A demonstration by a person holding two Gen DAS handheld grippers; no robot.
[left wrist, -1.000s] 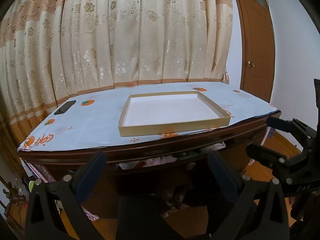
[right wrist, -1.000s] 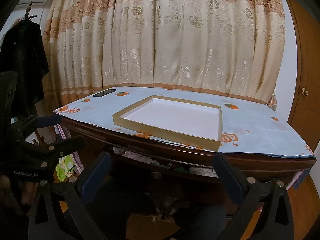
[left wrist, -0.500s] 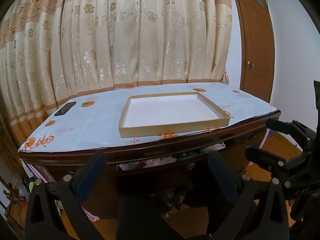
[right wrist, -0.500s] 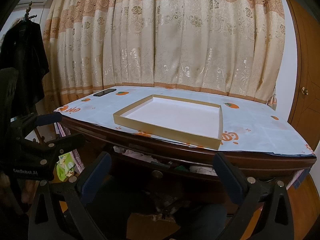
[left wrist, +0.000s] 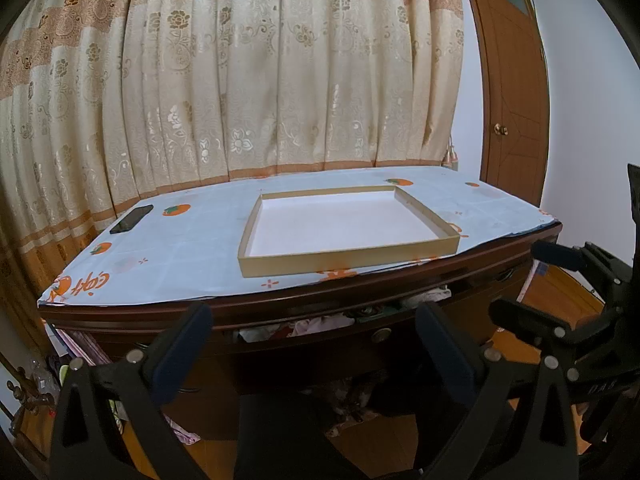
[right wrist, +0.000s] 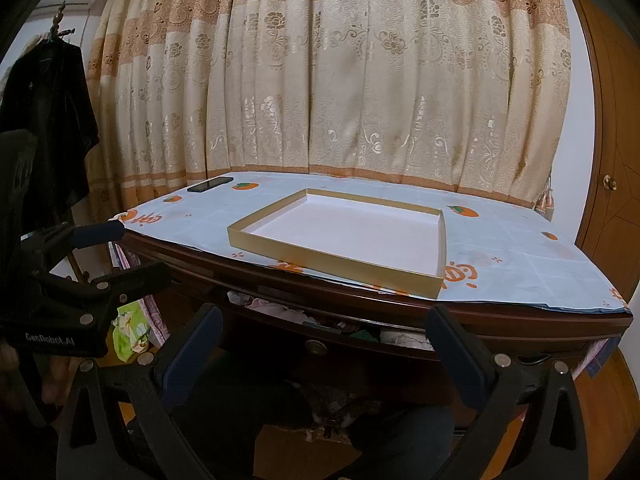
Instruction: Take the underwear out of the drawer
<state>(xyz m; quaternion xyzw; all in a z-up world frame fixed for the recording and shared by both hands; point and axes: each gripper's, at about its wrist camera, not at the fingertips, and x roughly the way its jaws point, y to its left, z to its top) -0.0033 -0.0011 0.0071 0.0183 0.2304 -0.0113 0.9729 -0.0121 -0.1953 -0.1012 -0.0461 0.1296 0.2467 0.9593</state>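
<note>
1. Both tongs hang in front of the desk with their jaws spread wide and nothing between them: the left gripper [left wrist: 312, 340] sits at 6 o'clock of its own view, the right gripper [right wrist: 324, 340] at 6 o'clock of its own.
2. From the left wrist camera, the right gripper [left wrist: 560, 292] shows at 4 o'clock, apart from the desk edge; from the right wrist camera, the left gripper [right wrist: 104, 256] shows at 9 o'clock.
3. Under the desk top the drawer [left wrist: 304, 344] stands slightly open, with a round knob [left wrist: 381, 335] on its front.
4. Crumpled underwear [left wrist: 316, 324] in pink and white fills the open gap of the drawer; in the right view the same heap [right wrist: 276, 307] lies at 6 o'clock, above the knob [right wrist: 314, 346]. Neither gripper touches it.
5. On the desk [left wrist: 132, 312] lies a pale blue cloth [left wrist: 168, 256] printed with orange fruit.
6. A shallow gold-walled tray [left wrist: 348, 258] with a white floor rests on the cloth near the front edge.
7. A black phone [left wrist: 131, 219] lies at 9 o'clock of the tray, well apart from it.
8. Patterned curtains [left wrist: 240, 80] hang behind; a wooden door [left wrist: 516, 100] stands at 2 o'clock.
</note>
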